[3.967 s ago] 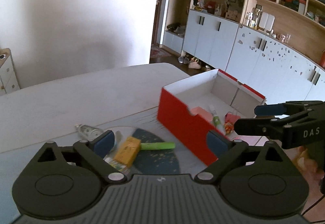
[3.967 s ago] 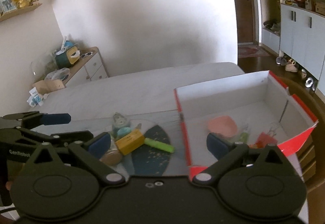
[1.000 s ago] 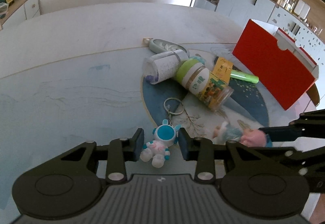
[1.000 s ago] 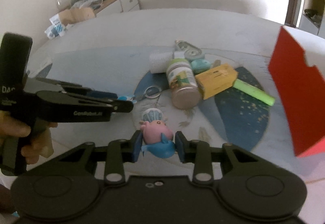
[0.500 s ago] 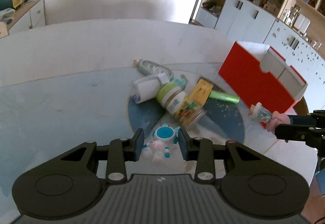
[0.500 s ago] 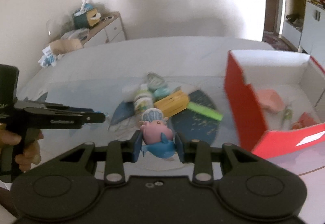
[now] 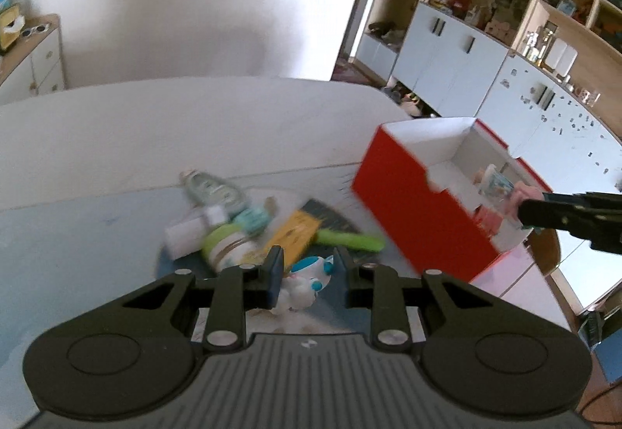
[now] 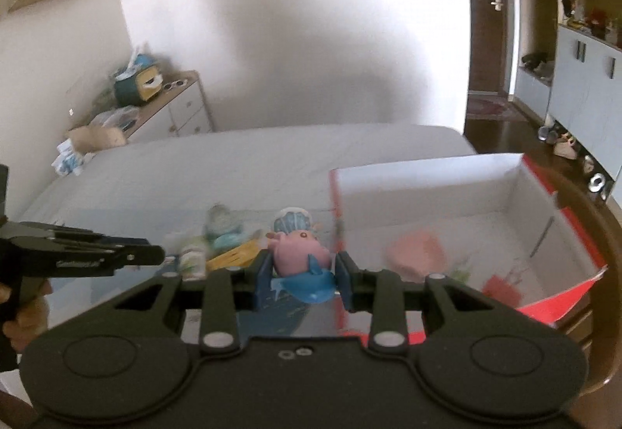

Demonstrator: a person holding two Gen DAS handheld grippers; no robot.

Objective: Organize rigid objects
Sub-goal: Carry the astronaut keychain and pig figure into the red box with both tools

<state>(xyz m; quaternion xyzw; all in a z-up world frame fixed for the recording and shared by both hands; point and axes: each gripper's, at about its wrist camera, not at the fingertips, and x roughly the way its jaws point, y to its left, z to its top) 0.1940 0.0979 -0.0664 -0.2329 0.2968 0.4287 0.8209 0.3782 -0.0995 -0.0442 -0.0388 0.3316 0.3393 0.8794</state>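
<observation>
Step in hand, as judged: carrying toys to the red box [image 7: 418, 211] for stowing. The right gripper [image 8: 304, 275] is clamped on a pink pig figure [image 8: 297, 254]; in the left wrist view the figure is held over the open box, above its contents. The left gripper [image 7: 307, 271] is closed on a white astronaut toy [image 7: 305, 283], held above the table [image 7: 116, 141] near the pile, well short of the box. Next move, in my judgement: the right jaws open to drop the pig inside, clear of the box wall, then the left hand brings the astronaut across. Count on the table: one clear bottle [image 7: 212, 190], one white tube [image 7: 190, 234], one green-lidded jar [image 7: 229, 254], one teal item [image 7: 254, 219], one yellow box [image 7: 297, 234], one green marker [image 7: 350, 239]. Inside the red box: one pink item [image 8: 418, 252], one red item [image 8: 501, 291], and a greenish piece too blurred to identify.
</observation>
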